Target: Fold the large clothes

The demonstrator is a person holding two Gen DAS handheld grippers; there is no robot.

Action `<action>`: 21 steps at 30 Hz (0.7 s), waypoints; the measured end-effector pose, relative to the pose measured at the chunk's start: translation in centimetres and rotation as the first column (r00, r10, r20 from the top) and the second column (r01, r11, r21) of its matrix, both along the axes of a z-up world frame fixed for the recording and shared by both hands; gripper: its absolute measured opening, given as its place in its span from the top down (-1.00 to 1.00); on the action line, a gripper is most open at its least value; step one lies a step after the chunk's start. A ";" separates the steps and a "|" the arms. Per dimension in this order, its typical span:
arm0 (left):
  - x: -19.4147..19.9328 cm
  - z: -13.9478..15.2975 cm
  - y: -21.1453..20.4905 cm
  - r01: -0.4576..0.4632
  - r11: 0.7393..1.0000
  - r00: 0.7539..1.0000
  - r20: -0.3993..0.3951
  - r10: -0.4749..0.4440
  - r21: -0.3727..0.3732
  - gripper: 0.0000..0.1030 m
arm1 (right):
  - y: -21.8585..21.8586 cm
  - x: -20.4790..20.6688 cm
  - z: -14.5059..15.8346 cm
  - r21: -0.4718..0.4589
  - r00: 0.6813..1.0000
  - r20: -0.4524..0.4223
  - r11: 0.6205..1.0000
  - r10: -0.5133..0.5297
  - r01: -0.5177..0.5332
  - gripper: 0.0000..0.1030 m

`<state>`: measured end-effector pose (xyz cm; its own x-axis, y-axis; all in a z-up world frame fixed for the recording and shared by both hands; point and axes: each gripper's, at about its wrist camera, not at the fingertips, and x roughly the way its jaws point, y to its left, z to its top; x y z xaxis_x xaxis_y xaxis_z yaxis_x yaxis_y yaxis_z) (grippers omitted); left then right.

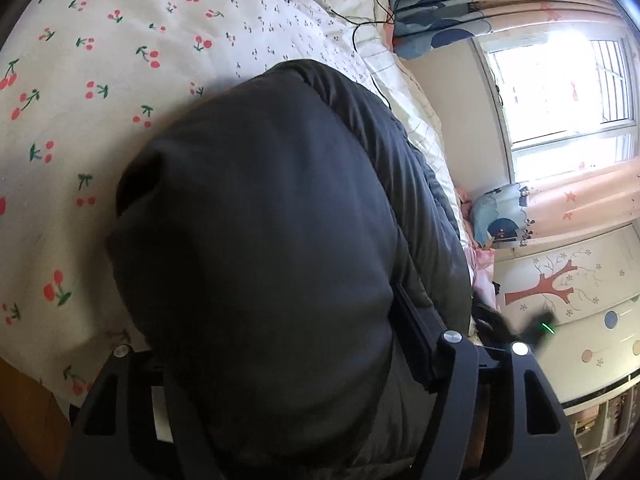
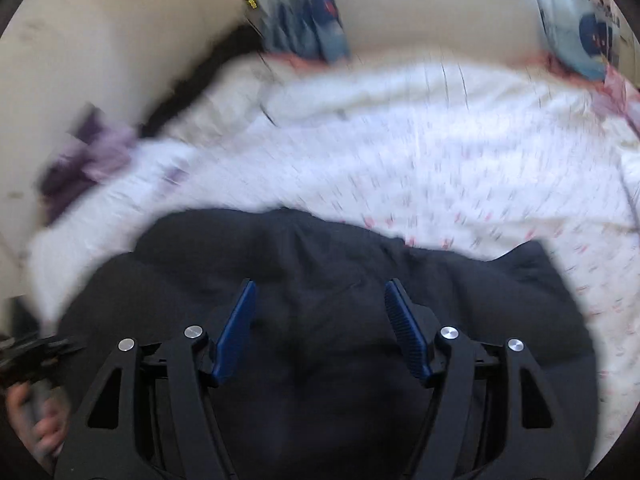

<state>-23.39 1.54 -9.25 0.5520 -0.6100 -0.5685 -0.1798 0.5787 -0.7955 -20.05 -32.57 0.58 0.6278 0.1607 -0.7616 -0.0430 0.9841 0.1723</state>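
A large dark padded jacket (image 1: 272, 216) lies on a white bedspread with red cherries (image 1: 80, 80). In the left wrist view the jacket bulges up between my left gripper's arms and hides its fingertips; only one dark finger (image 1: 416, 340) shows, pressed against the fabric. In the right wrist view, which is motion-blurred, my right gripper (image 2: 320, 320) is open, its blue pads (image 2: 236, 332) wide apart just above the jacket (image 2: 320, 264), holding nothing.
The bed (image 2: 400, 152) runs along a beige wall toward a window (image 1: 560, 80) with pink and blue curtains (image 1: 440, 20). A black cable (image 1: 360, 28) and a purple cloth (image 2: 88, 156) lie near the pillow end. A painted wardrobe (image 1: 568, 292) stands by the bed.
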 end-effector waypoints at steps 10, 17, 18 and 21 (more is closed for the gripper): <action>-0.6 0.1 0.5 0.015 1.000 0.998 0.060 -0.016 0.021 -0.05 | 5.9 -4.5 1.5 -0.052 0.994 0.014 0.993 0.107 -0.106 -0.35; -1.2 1.1 -0.5 0.010 0.997 0.995 0.096 -0.017 0.074 -0.05 | 8.6 -4.3 -3.1 -0.157 0.978 -0.116 0.969 0.175 -0.192 -0.48; -1.3 1.3 -0.6 0.011 0.996 0.995 0.102 -0.020 0.085 -0.05 | 8.6 -4.4 -2.7 -0.152 0.978 -0.142 0.973 0.150 -0.171 -0.47; -1.5 1.5 -0.5 0.015 0.995 0.993 0.113 -0.026 0.102 -0.05 | 9.4 -7.6 0.4 -0.128 0.989 -0.068 0.981 0.134 -0.142 -0.47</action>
